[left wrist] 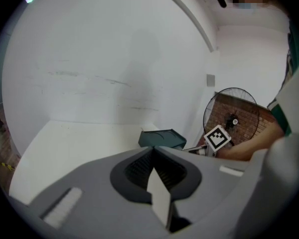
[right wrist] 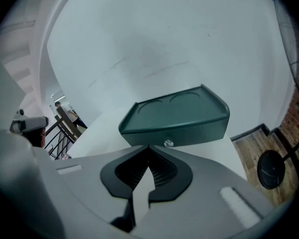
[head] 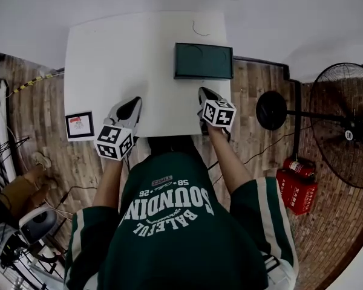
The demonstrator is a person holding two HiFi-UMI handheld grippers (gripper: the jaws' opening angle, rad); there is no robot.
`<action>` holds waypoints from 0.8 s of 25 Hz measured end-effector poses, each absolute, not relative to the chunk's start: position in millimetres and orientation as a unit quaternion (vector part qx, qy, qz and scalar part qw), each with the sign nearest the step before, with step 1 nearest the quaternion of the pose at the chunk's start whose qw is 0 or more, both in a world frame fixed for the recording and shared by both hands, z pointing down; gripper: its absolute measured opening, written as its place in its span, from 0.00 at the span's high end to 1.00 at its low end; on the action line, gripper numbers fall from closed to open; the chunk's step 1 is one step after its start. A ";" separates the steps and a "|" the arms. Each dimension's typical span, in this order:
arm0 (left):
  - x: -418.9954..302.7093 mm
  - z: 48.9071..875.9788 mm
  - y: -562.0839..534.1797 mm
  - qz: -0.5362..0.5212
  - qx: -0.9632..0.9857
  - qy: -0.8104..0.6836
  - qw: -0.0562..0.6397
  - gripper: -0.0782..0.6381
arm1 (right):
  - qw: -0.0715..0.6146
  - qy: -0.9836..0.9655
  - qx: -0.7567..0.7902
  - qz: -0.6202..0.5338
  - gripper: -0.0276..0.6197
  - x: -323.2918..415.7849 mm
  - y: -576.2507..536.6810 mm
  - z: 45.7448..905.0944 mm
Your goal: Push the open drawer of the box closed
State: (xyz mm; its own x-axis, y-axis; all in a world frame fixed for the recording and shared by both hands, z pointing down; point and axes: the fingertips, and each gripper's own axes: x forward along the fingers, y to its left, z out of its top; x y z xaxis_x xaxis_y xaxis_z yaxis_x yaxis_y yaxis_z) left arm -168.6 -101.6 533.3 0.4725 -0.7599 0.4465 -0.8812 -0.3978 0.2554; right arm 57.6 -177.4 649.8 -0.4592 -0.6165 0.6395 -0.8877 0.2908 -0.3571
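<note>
A dark green box stands at the far right of the white table; its top has two round recesses. In the right gripper view its front faces me, with a small metal knob low in the middle. I cannot tell how far the drawer stands out. My right gripper is shut and empty, a short way in front of the box, its tip pointing at the knob. My left gripper is shut and empty near the table's front edge, left of the box.
A small framed card lies at the table's front left corner. On the wooden floor to the right stand a black fan and red fire extinguishers. A white wall rises behind the table.
</note>
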 end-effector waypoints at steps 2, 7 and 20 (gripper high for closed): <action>-171.1 527.5 -105.3 0.124 0.830 -0.497 0.223 0.82 | 0.173 -0.797 0.480 0.322 0.95 49.7 -177.2 621.8; -177.1 505.6 -108.3 0.111 0.836 -0.499 0.199 0.82 | 0.145 -0.840 0.468 0.233 0.95 29.1 -168.3 550.2; -171.1 450.4 -125.5 0.081 0.853 -0.497 0.138 0.82 | 0.099 -0.883 0.451 0.089 0.95 2.8 -142.3 441.7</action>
State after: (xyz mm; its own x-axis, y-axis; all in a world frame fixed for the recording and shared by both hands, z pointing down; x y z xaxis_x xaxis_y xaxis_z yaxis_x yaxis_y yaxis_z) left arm -171.1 -125.5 450.4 0.4927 -0.8254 0.2757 -0.8702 -0.4680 0.1541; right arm 2.8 -142.3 441.7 -0.5741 -0.7783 0.2544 -0.8134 0.5778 -0.0676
